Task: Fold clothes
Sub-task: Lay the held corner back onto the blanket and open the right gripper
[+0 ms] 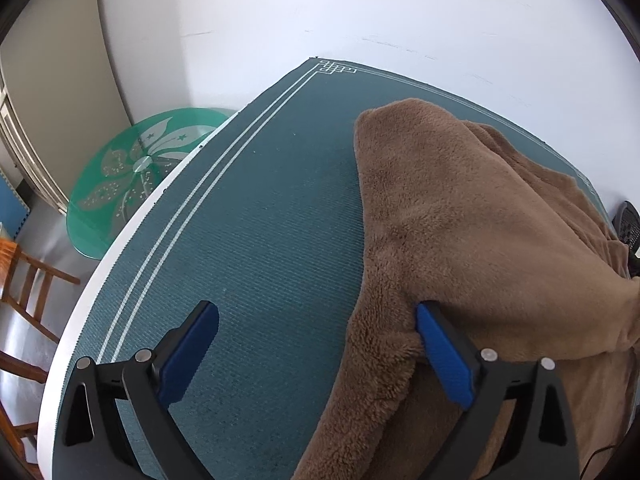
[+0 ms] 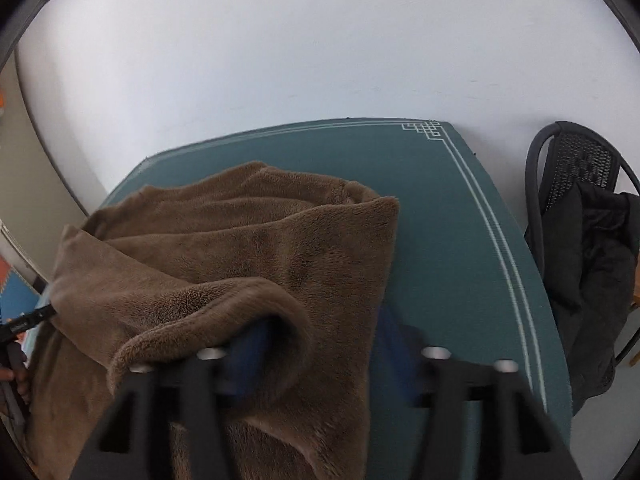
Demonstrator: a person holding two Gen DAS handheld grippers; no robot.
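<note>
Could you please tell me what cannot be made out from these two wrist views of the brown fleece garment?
- Right wrist view: the right gripper is motion-blurred, and the brown fleece garment drapes over its fingers, so its grip is unclear.
- Left wrist view: the garment's right side runs out of frame, hiding its overall shape.
- Left wrist view: the open left gripper has one blue pad against the fleece; whether fabric lies beneath it is hidden.

White wall (image 1: pixel 360 8) behind table with teal mat (image 1: pixel 248 208), white border lines. Green round glass top (image 1: pixel 132 176) with flower pattern leans against wall at left, wooden chair (image 1: pixel 28 288) nearby. Black mesh chair (image 2: pixel 576 168) at right holds dark jacket (image 2: pixel 592 264)
</note>
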